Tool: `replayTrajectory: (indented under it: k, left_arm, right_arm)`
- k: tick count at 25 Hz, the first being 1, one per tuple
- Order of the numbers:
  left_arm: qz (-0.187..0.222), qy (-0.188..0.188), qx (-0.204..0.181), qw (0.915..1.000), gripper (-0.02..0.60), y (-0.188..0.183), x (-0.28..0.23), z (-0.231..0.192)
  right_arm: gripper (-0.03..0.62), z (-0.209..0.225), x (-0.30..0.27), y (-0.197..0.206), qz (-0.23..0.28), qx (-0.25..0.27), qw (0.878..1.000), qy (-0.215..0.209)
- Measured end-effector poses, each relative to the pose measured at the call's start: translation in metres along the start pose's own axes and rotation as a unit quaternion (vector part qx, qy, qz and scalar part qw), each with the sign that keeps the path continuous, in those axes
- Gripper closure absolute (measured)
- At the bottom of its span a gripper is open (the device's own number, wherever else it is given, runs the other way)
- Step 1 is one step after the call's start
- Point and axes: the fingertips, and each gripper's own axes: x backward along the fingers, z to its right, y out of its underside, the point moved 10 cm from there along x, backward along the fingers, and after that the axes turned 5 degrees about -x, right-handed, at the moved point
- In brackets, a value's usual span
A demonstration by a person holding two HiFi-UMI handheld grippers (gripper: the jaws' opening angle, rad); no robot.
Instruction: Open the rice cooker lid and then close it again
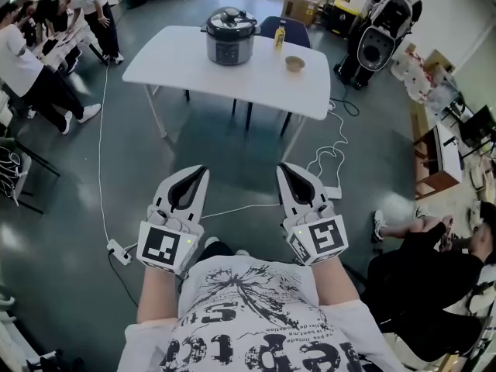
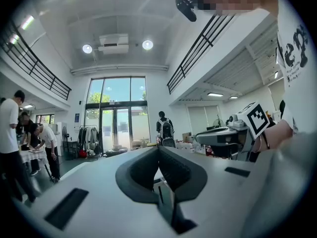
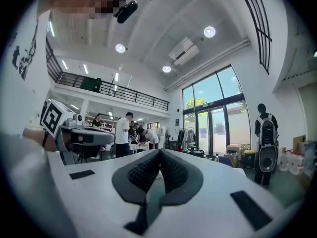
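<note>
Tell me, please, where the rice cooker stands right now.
In the head view the rice cooker stands on the white table, top centre, left of the yellow bottle and the small bowl.

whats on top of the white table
On the white table: a rice cooker with its lid on, a yellow bottle and a small bowl. The lid covers the cooker's inside.

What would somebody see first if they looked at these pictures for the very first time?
Probably the two white grippers held out low in the head view: the left gripper and the right gripper, both shut and holding nothing. Next comes the silver rice cooker, lid on, standing on the white table farther ahead, with a yellow bottle and a small bowl to its right.
</note>
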Motion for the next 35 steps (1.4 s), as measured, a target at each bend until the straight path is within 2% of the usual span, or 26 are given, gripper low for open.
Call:
replayTrajectory:
  k: [4, 5, 6, 7, 9, 14, 20, 29, 35]
  left_arm:
    - [0.001, -0.003, -0.002, 1.0, 0.569, 0.0, -0.008, 0.002]
    - [-0.003, -0.003, -0.004, 1.0, 0.569, 0.002, -0.011, 0.001]
    - [-0.009, -0.002, -0.005, 0.9999, 0.569, 0.003, -0.014, -0.001]
    - [-0.014, -0.002, -0.006, 0.9999, 0.569, 0.005, -0.018, -0.003]
    - [-0.01, -0.007, -0.003, 0.9999, 0.569, 0.007, -0.024, -0.007]
    - [-0.016, -0.028, 0.002, 0.9995, 0.569, 0.023, -0.05, -0.036]
    - [-0.016, -0.029, -0.002, 0.9994, 0.569, 0.042, -0.098, -0.115]
    - [-0.013, 0.012, 0.001, 0.9998, 0.569, 0.073, -0.221, -0.297]
    - [0.003, 0.042, 0.008, 0.9991, 0.569, 0.09, -0.295, -0.428]
  right_arm:
    - [0.567, 0.009, -0.002, -0.001, 0.018, -0.014, 1.0, -0.01]
    - [0.436, 0.011, -0.007, -0.002, 0.022, -0.008, 1.0, -0.014]
    - [0.207, 0.015, -0.013, -0.002, 0.027, -0.002, 1.0, -0.015]
    - [0.055, 0.018, -0.019, -0.002, 0.033, 0.004, 0.999, -0.012]
    - [-0.003, 0.027, -0.03, -0.002, 0.041, 0.007, 0.999, -0.001]
    - [-0.003, 0.052, -0.072, 0.006, 0.03, -0.005, 1.0, -0.006]
    - [-0.003, 0.068, -0.167, 0.009, 0.017, -0.007, 1.0, -0.014]
    - [-0.003, 0.1, -0.367, 0.0, 0.007, -0.003, 1.0, 0.026]
    - [-0.003, 0.125, -0.508, 0.003, -0.023, -0.026, 0.997, 0.062]
